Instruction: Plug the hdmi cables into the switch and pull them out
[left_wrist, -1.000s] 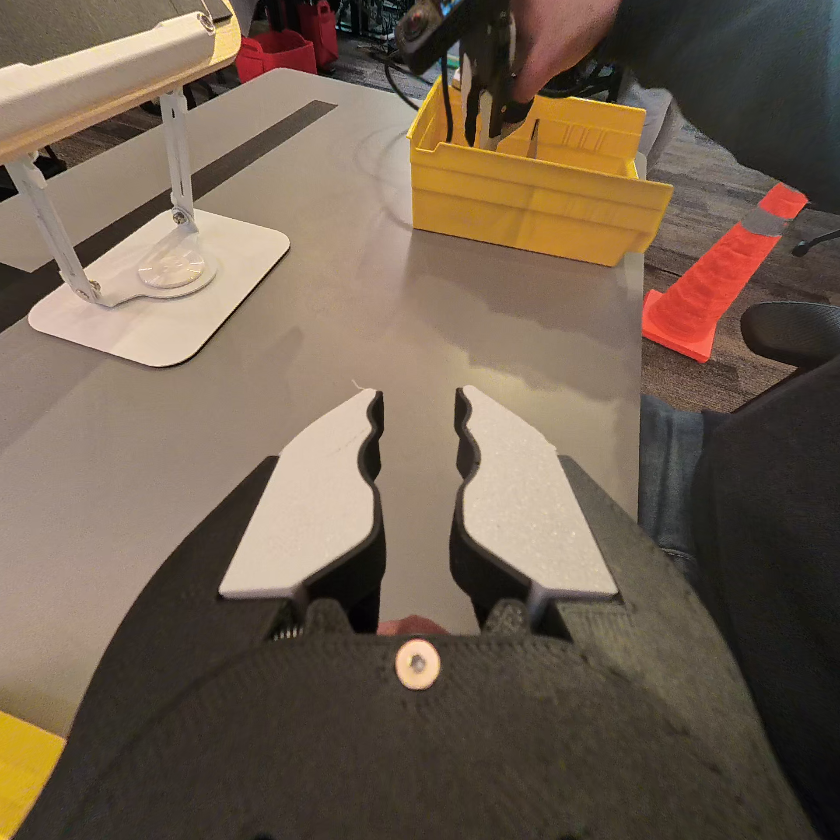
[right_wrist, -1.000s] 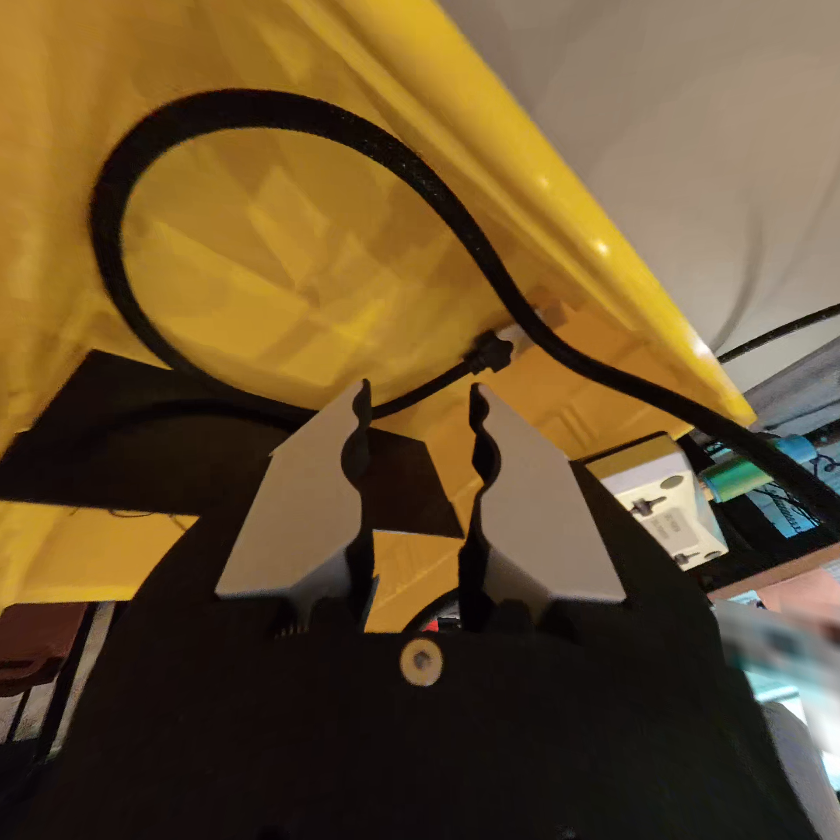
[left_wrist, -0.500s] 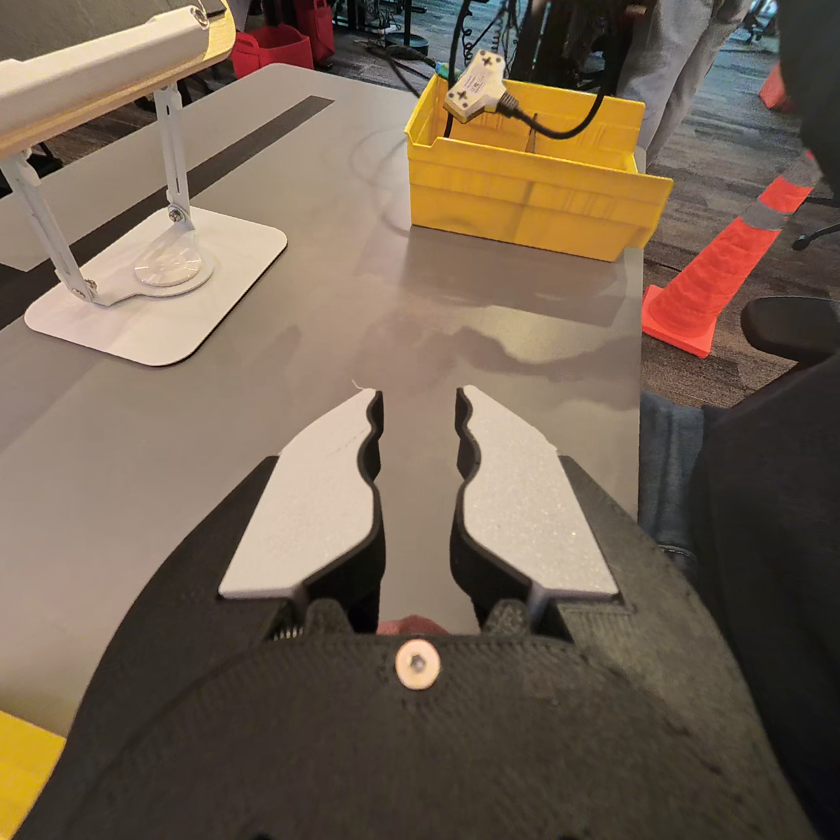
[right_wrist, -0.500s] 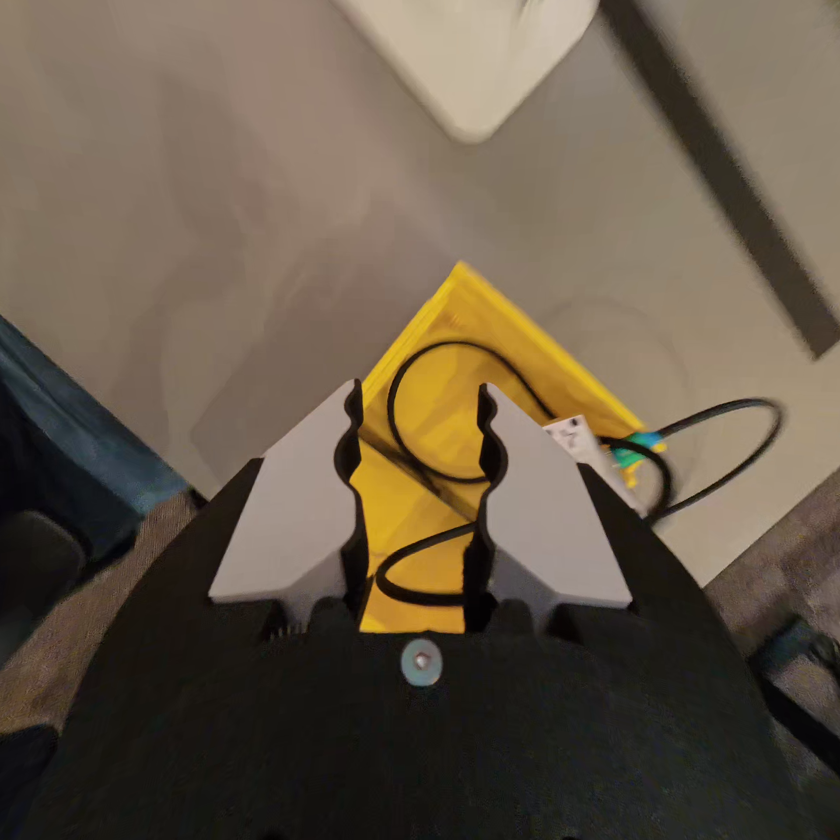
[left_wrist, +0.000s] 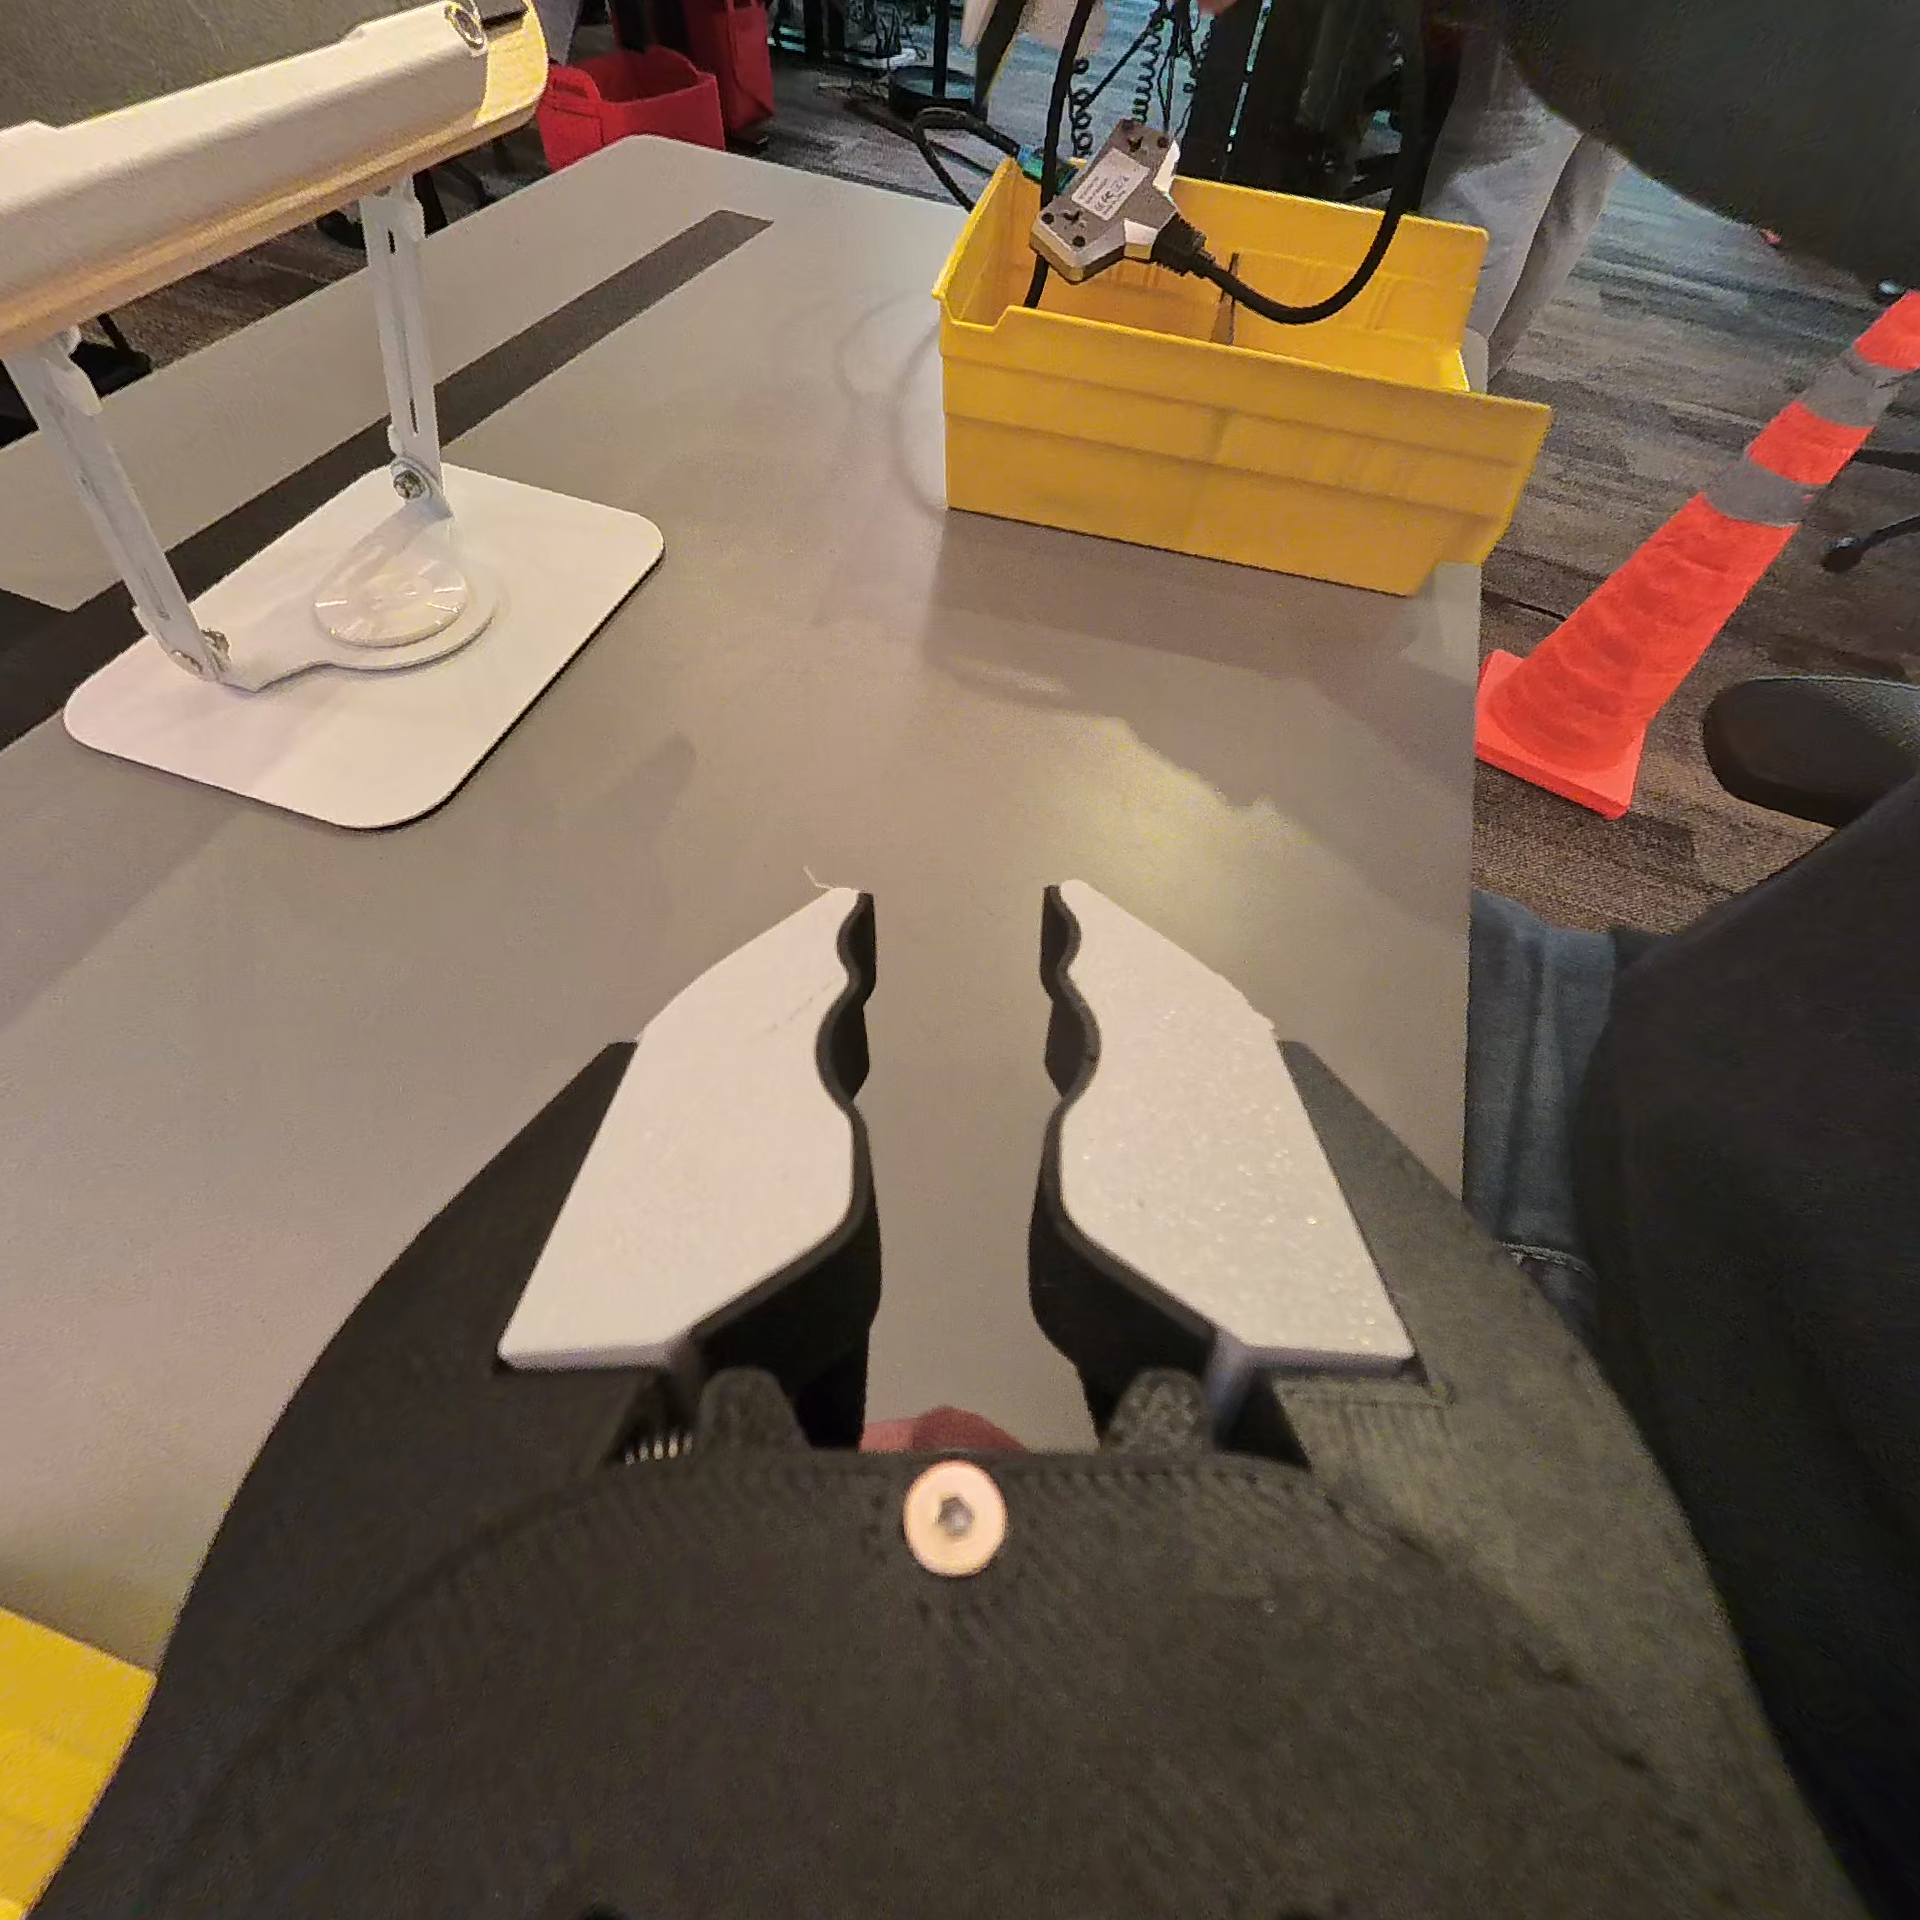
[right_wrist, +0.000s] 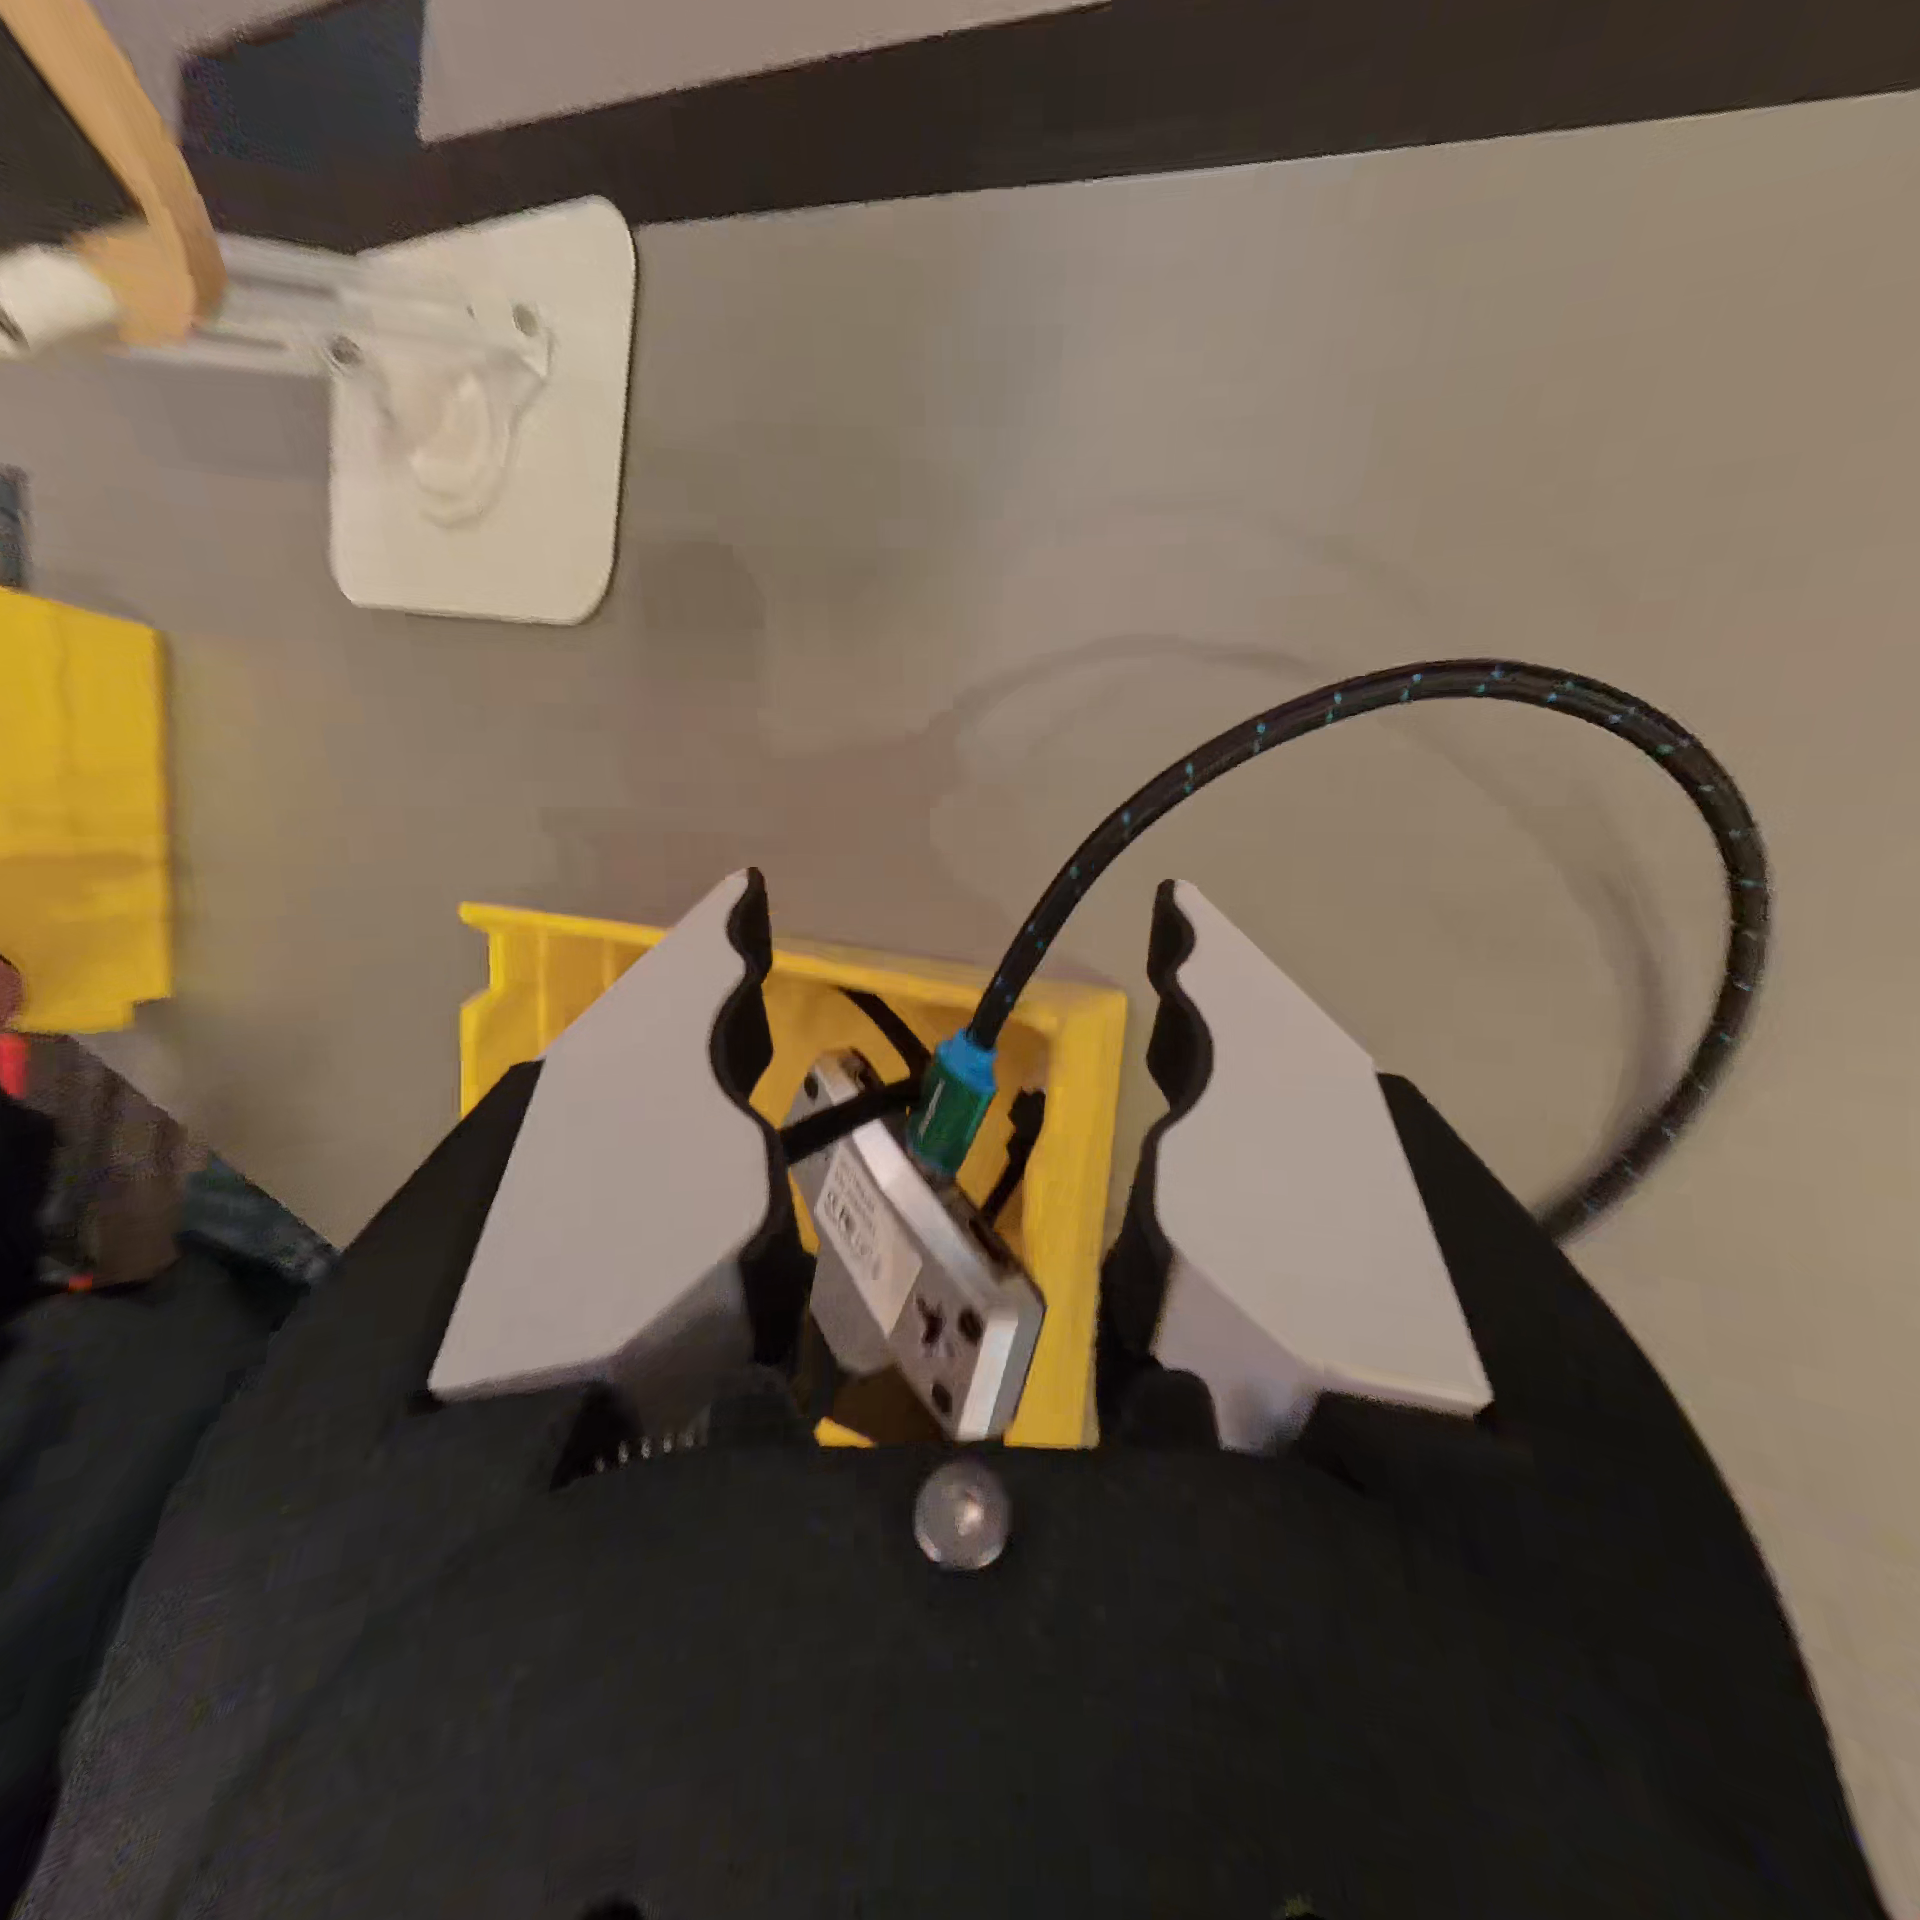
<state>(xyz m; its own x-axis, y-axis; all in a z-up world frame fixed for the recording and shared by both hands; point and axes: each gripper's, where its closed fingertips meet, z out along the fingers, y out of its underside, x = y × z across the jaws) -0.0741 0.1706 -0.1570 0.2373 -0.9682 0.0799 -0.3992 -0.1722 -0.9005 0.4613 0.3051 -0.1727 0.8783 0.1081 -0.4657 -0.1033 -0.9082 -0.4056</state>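
A silver HDMI switch (right_wrist: 914, 1278) hangs in the air above a yellow bin (right_wrist: 1091, 1143), close between the fingers of my right gripper (right_wrist: 956, 883). That gripper is wide open, and there is a gap between the switch and the right finger. A green and blue plug (right_wrist: 951, 1101) sits in the switch, and its black braided cable (right_wrist: 1558, 707) loops out to the right. A thin black cable crosses the switch beside the left finger. In the left wrist view the switch (left_wrist: 1107, 203) dangles over the bin (left_wrist: 1226, 447) with black cables (left_wrist: 1340, 281). My left gripper (left_wrist: 951, 894) is open and empty over the grey table.
A white stand base (left_wrist: 364, 665) stands at the left of the table; it also shows in the right wrist view (right_wrist: 478, 416). A second yellow bin (right_wrist: 83, 810) lies near me. An orange cone (left_wrist: 1662, 592) and a chair (left_wrist: 1818, 748) are off the table's right edge. My right fingertips sit around 55 cm from my left ones.
My right gripper has opened wider and turned, and the switch now hangs close between its fingers above the bin. The left gripper has not moved.
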